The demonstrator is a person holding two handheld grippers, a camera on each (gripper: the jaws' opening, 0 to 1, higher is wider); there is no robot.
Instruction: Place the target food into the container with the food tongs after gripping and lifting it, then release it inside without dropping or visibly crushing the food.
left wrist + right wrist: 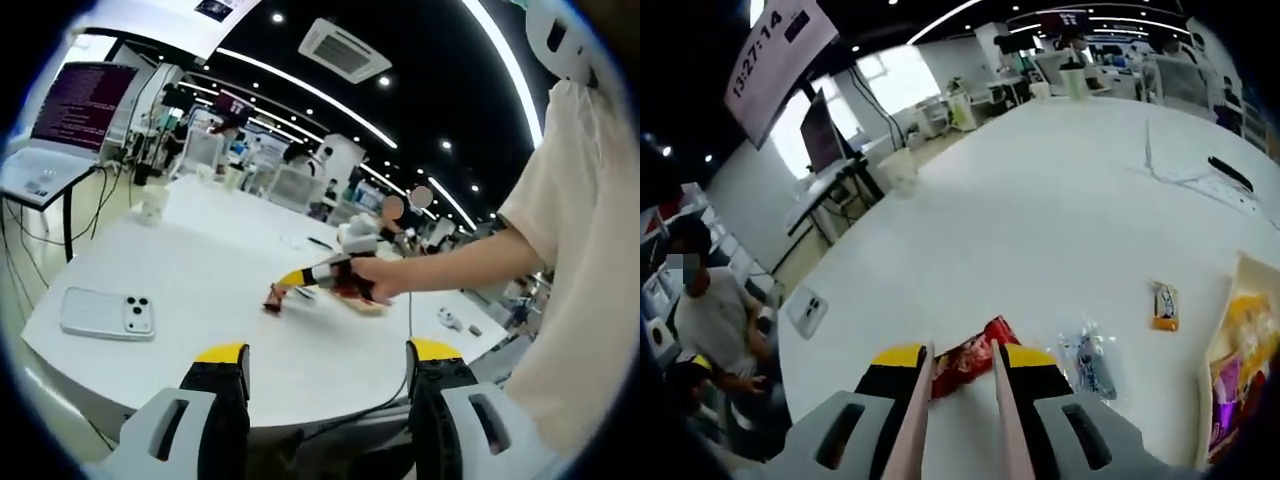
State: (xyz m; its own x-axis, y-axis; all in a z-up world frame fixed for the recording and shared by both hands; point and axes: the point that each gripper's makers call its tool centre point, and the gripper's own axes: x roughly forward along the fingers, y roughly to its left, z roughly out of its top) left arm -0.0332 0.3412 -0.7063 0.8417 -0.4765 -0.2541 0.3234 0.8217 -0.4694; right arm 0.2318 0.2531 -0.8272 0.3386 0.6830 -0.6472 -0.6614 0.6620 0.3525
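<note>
A red snack packet (pixel 975 366) lies low over the white table (pixel 1040 200), pinched between the tips of pink food tongs (pixel 916 420). My right gripper (pixel 963 357) is shut on the tongs, one jaw outside each arm. In the left gripper view, a person's arm holds the right gripper (pixel 297 277) out over the table, with the red packet (pixel 272 297) at the tong tips. A beige-rimmed container (pixel 1238 300) with colourful packets sits to the right. My left gripper (pixel 328 350) hangs open at the table's near edge, holding nothing.
A clear wrapped packet (pixel 1090 362) and a small orange packet (pixel 1164 305) lie between the tongs and the container. A phone (pixel 108 313) rests on the table (pixel 200 270) at left, with a cup (pixel 152 205) farther back. A person (pixel 710 310) sits beyond the table edge.
</note>
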